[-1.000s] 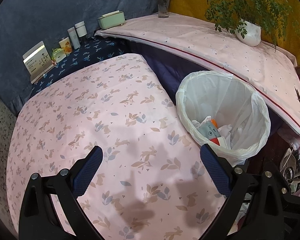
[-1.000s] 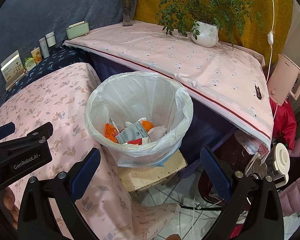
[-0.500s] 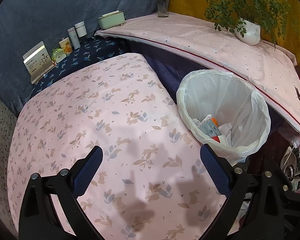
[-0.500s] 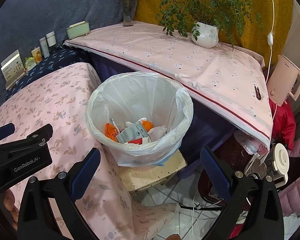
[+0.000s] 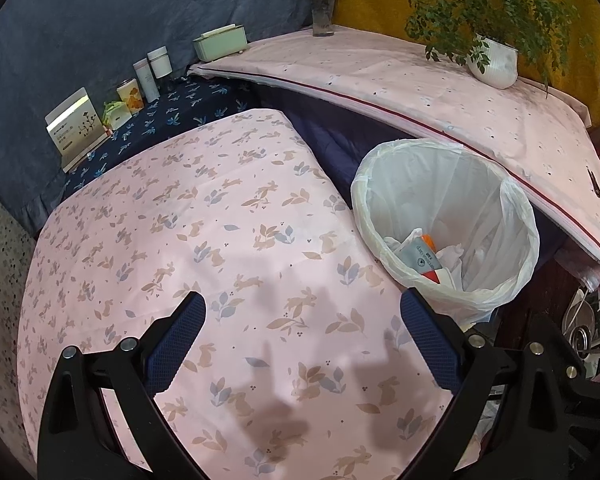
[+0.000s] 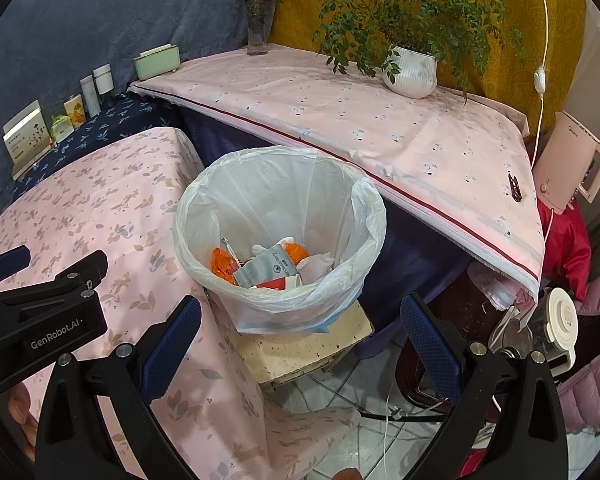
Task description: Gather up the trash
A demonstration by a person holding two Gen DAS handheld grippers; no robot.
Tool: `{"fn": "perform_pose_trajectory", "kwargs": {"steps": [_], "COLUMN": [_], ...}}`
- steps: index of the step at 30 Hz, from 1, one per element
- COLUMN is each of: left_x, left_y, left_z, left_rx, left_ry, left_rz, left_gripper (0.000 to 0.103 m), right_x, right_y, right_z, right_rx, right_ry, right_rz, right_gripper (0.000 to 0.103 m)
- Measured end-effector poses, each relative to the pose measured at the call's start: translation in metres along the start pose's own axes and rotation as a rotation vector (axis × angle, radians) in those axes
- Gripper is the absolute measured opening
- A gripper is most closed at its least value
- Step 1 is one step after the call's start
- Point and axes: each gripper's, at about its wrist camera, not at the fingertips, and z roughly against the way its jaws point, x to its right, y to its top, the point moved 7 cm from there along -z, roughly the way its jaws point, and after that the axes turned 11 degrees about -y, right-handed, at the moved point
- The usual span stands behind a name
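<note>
Lined with a thin white plastic bag, a trash bin (image 6: 280, 236) standing in the gap between two cloth-covered tables, on a pale speckled block (image 6: 304, 348) above a tiled floor. At the bottom of the bin, collected trash (image 6: 268, 268): a grey printed pouch, crumpled white paper, orange scraps and a bit of red packaging.

From the right wrist view: bin ahead of and between the fingers of the right gripper (image 6: 300, 344), slightly left of centre, below the fingertips and not touching them. Fingers spread wide, blue pads (image 6: 172, 344) facing each other, nothing held between them.

From the left wrist view: same bin (image 5: 444, 224) to the far right of the left gripper (image 5: 300, 340), its near rim just beyond the right fingertip. Fingers likewise spread wide and empty, hovering over a pink tablecloth (image 5: 204, 240) printed with rabbits and leaves, with no contact visible. Body of the left gripper (image 6: 40, 320) also visible at the left edge of the right view, above the same cloth.

Farther off: a second pink-covered table (image 6: 380, 120) running to the right behind the bin, carrying a leafy plant in a white ribbed pot (image 6: 410, 72) and a glass vase of pink flowers (image 6: 258, 20). At far left, a row of small boxes and bottles (image 5: 140, 84) on a dark blue floral cloth, against a blue drape.
</note>
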Motion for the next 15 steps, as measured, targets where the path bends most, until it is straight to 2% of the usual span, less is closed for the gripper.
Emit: {"fn": "perform_pose_trajectory", "kwargs": {"steps": [15], "left_x": [0.0008], "left_y": [0.0003], "left_z": [-0.0005], "left_rx": [-0.001], "left_ry": [0.001], "left_rz": [-0.003], "left_gripper": [0.093], "right_x": [-0.0005], "right_y": [0.0012], "right_z": [0.0012], "right_rx": [-0.001], "right_ry": [-0.001], "right_rz": [0.002], "right_gripper": [0.096]}}
